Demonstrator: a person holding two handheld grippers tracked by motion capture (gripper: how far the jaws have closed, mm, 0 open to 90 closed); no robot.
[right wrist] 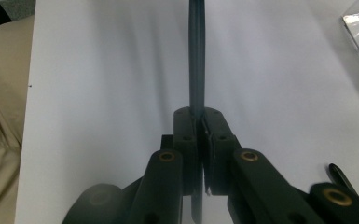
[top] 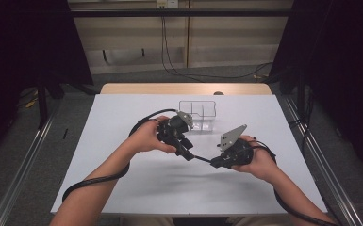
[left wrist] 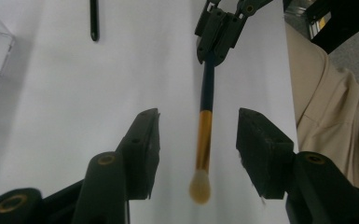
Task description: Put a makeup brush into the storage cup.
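Between the half-open jaws of the left gripper (left wrist: pixel 198 135), the makeup brush (left wrist: pixel 204 140) hangs untouched. The right gripper (right wrist: pixel 199 126) is squeezed tight on the brush's dark handle.

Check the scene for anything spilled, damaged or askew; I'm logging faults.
Nothing stands out. The makeup brush looks intact, clamped by its dark handle in the right hand-held gripper, its tip between the open left hand-held gripper. Nothing spilled.

A white table (top: pixel 122 179) carries a clear compartment box (top: pixel 202 109) and a black pen (left wrist: pixel 93 21).
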